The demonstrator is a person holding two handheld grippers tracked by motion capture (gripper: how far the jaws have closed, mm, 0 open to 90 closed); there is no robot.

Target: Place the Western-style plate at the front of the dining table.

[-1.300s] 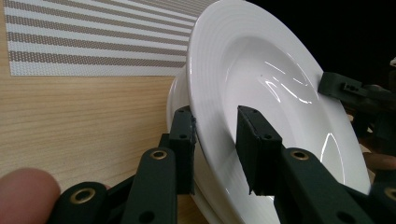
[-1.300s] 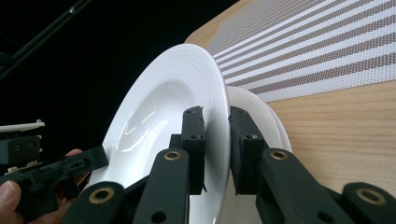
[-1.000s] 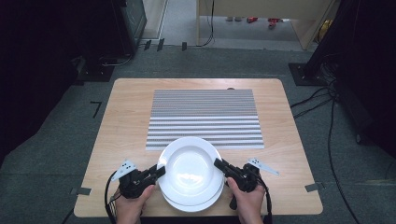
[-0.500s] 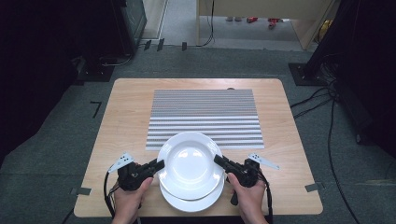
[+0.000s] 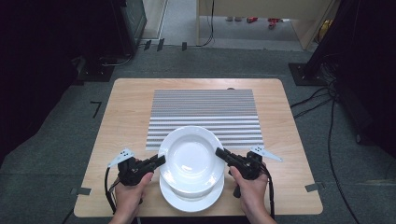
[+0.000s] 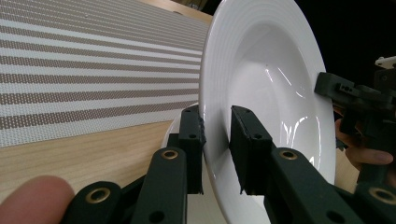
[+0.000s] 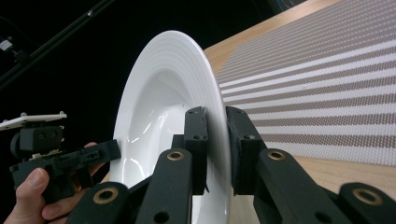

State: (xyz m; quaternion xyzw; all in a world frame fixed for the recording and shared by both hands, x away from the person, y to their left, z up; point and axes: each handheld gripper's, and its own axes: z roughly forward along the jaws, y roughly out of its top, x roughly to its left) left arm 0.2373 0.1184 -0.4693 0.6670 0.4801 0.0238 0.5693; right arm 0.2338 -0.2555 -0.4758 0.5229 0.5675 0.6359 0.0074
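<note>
A wooden worktop (image 5: 126, 116) with a striped placemat (image 5: 203, 109) stands on grey carpet. The upper deep plate (image 5: 191, 158), mouth up, is pinched at opposite rims by the left gripper (image 5: 159, 162) and right gripper (image 5: 220, 154), above a second plate (image 5: 191, 198).

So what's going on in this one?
A person holds a claw in each hand, and both are clamped on the rim of the top plate: the left claw on its left edge, the right claw on its right. That plate sits above a second plate on the wooden table, next to a striped placemat.
</note>
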